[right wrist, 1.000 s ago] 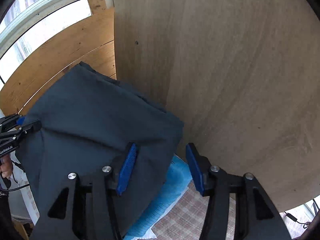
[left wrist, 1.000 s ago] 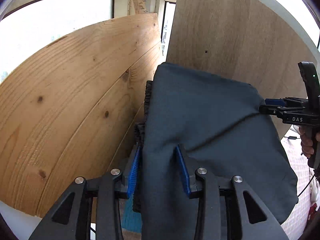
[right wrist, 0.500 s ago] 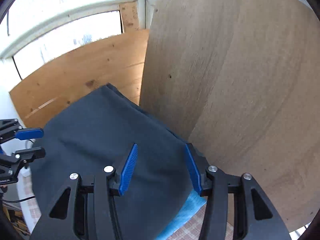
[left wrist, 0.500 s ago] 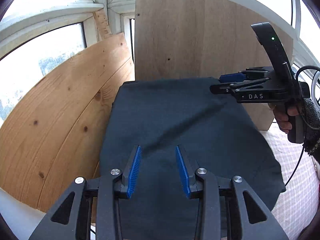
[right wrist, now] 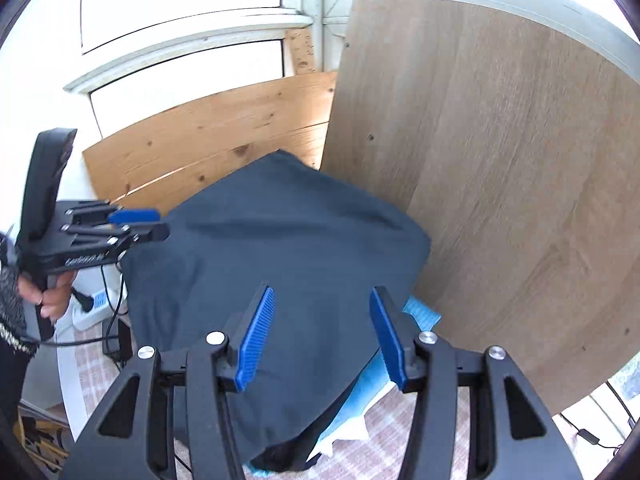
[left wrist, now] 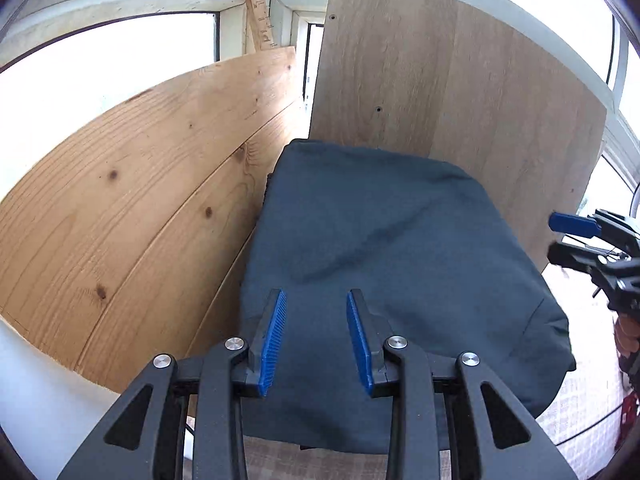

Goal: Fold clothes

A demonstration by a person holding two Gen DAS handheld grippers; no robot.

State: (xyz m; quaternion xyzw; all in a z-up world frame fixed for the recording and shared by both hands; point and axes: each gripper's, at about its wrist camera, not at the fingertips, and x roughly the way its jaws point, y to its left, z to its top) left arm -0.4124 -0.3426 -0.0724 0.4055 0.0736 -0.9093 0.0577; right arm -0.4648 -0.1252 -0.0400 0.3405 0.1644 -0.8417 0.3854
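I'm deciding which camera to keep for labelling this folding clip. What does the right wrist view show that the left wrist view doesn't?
Only the right wrist view shows a light blue cloth poking out under the dark garment, a white power strip with cables, and the whole left tongs with the hand gripping them.

Only the left wrist view shows the right tongs from outside, cut off at the frame edge, and most of the knotty pine board.

Both show the garment, the grey-brown panel behind it, and both tongs open, holding nothing.
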